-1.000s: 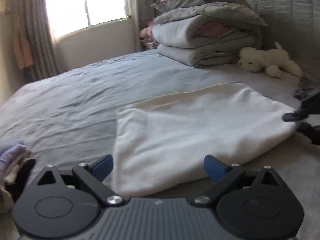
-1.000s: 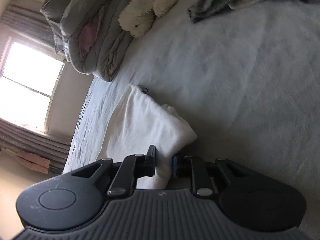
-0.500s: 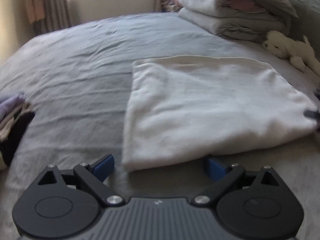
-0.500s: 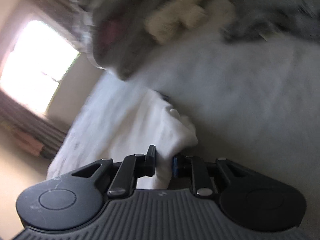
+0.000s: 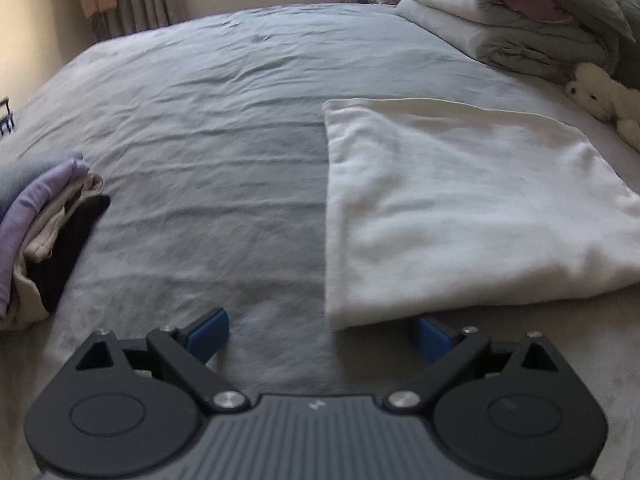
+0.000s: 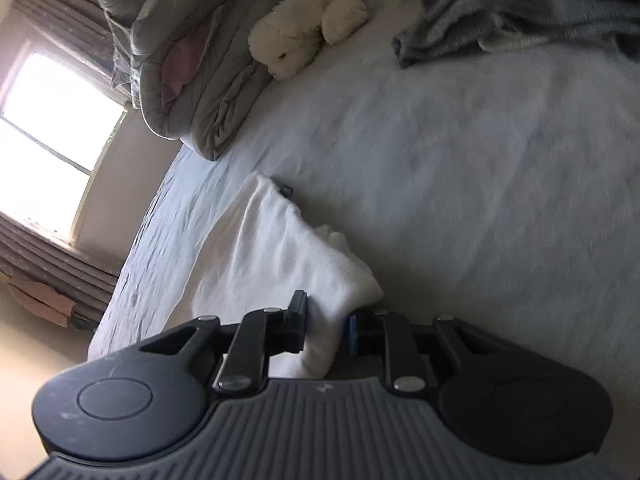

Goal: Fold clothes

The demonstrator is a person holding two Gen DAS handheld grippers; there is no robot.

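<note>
- While the right gripper pinches one corner of the white garment, the left gripper stands wide and empty, its jaws straddling the garment's near left corner without pressing on it.
- Location: white garment lies part-folded, flat on the grey bed sheet, at about 2 o'clock in the left wrist view.
- Risk: a lift by one corner alone would likely drag the layers askew; cause, the unheld left corner.
- Risk: the thick fold could slip from the narrow pinch.
- Nearby: stack of folded clothes at 9 o'clock; plush toy at 2 o'clock.
- Writing: none legible; small unreadable mark on each gripper body.
</note>
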